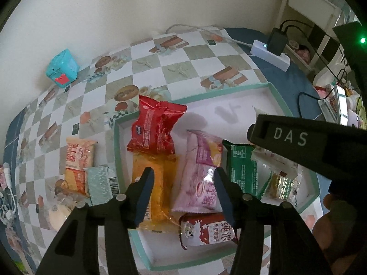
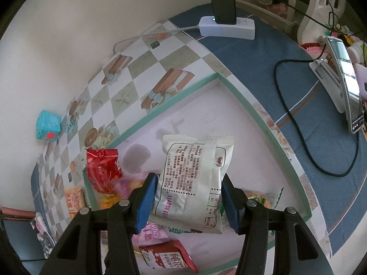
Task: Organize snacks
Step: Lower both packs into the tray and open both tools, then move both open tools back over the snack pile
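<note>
A shallow white tray with a teal rim (image 1: 119, 142) holds several snack packets: a red one (image 1: 156, 126), an orange one (image 1: 158, 183), a pink one (image 1: 199, 167), a green one (image 1: 240, 167) and a red-and-white biscuit packet (image 1: 206, 229). My left gripper (image 1: 184, 181) hovers open over the orange and pink packets, its pads pressing on neither. My right gripper (image 2: 188, 194) is shut on a white packet (image 2: 195, 171), printed back up, above the tray (image 2: 179, 98). One of its fingers (image 1: 286, 137) shows in the left wrist view over the tray's right end.
Outside the tray's left rim lie an orange-cream packet (image 1: 78, 162), a pale teal packet (image 1: 101, 183) and a round snack (image 1: 58, 215). A teal cube (image 1: 62, 68) stands by the wall. A power strip (image 2: 227, 27), cables and a phone on a stand (image 2: 344, 80) sit right.
</note>
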`<state>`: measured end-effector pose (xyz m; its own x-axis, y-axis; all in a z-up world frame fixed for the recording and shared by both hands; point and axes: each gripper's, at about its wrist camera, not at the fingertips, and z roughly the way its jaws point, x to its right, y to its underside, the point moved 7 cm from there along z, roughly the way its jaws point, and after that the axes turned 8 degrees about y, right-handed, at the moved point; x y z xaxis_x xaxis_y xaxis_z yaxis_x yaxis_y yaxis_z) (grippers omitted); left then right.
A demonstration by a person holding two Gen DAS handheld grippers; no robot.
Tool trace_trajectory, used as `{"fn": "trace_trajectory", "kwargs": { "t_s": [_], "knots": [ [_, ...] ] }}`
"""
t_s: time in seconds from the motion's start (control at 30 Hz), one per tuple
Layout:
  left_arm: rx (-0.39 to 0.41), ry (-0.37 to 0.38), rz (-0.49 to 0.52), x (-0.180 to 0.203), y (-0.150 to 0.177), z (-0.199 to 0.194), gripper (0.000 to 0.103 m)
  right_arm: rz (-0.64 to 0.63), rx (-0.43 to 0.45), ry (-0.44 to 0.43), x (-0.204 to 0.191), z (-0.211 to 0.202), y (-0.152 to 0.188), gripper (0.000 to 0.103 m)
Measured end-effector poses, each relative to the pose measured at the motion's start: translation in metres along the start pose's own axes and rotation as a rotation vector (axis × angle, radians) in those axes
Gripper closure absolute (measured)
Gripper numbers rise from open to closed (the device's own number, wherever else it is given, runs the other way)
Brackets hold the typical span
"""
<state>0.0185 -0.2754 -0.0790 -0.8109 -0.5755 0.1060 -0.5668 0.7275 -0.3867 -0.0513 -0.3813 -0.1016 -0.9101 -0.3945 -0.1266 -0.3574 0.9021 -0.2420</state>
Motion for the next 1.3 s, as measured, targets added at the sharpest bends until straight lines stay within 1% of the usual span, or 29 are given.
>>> {"fn": "trace_trajectory", "kwargs": {
  "t_s": [0.13, 0.23, 0.37, 0.4, 0.47, 0.63, 0.7, 0.73, 0.77, 0.97, 1.0, 1.03, 1.1, 1.17, 1.3],
  "knots": [
    [0.011, -0.029, -0.017, -0.009, -0.002, -0.006, 0.046, 0.002, 0.001, -0.001, 0.000, -0.001, 0.000, 0.044],
    [0.018, -0.045, -0.060, -0.023, -0.003, -0.011, 0.045, 0.007, 0.001, -0.003, 0.000, -0.002, 0.000, 0.044],
    [0.019, -0.068, -0.153, -0.049, -0.003, -0.017, 0.043, 0.012, -0.003, -0.008, 0.002, -0.003, -0.001, 0.043],
    [0.016, -0.076, -0.185, -0.057, -0.002, -0.018, 0.036, 0.012, -0.003, -0.012, 0.002, -0.004, -0.001, 0.042],
    [0.014, -0.089, -0.245, -0.074, 0.000, -0.020, 0.027, 0.013, 0.001, -0.021, 0.001, -0.006, -0.002, 0.035],
    [0.007, -0.112, -0.388, -0.116, 0.009, -0.023, 0.026, 0.007, 0.018, -0.022, -0.001, -0.012, -0.003, 0.035],
    [0.006, -0.119, -0.453, -0.135, 0.015, -0.024, 0.017, 0.003, 0.025, -0.022, -0.003, -0.014, -0.003, 0.030],
    [0.008, -0.124, -0.481, -0.144, 0.018, -0.024, 0.015, 0.001, 0.028, -0.024, -0.004, -0.014, -0.003, 0.025],
    [0.010, -0.132, -0.515, -0.154, 0.022, -0.025, 0.015, -0.004, 0.033, -0.025, -0.005, -0.015, -0.003, 0.021],
    [0.023, -0.119, -0.700, -0.209, 0.047, -0.032, 0.011, -0.067, 0.061, -0.035, -0.024, -0.019, 0.002, 0.012],
    [0.026, -0.121, -0.719, -0.215, 0.050, -0.034, 0.011, -0.079, 0.066, -0.034, -0.028, -0.020, 0.003, 0.010],
    [0.031, -0.126, -0.746, -0.225, 0.055, -0.036, 0.011, -0.092, 0.073, -0.036, -0.032, -0.021, 0.005, 0.006],
    [0.043, -0.141, -0.795, -0.242, 0.064, -0.043, 0.011, -0.114, 0.084, -0.039, -0.040, -0.024, 0.008, 0.004],
    [0.051, -0.157, -0.823, -0.254, 0.073, -0.050, 0.011, -0.139, 0.096, -0.039, -0.048, -0.027, 0.012, 0.000],
    [0.060, -0.214, -0.847, -0.278, 0.089, -0.063, 0.011, -0.192, 0.116, -0.046, -0.068, -0.033, 0.022, 0.000]
  ]
}}
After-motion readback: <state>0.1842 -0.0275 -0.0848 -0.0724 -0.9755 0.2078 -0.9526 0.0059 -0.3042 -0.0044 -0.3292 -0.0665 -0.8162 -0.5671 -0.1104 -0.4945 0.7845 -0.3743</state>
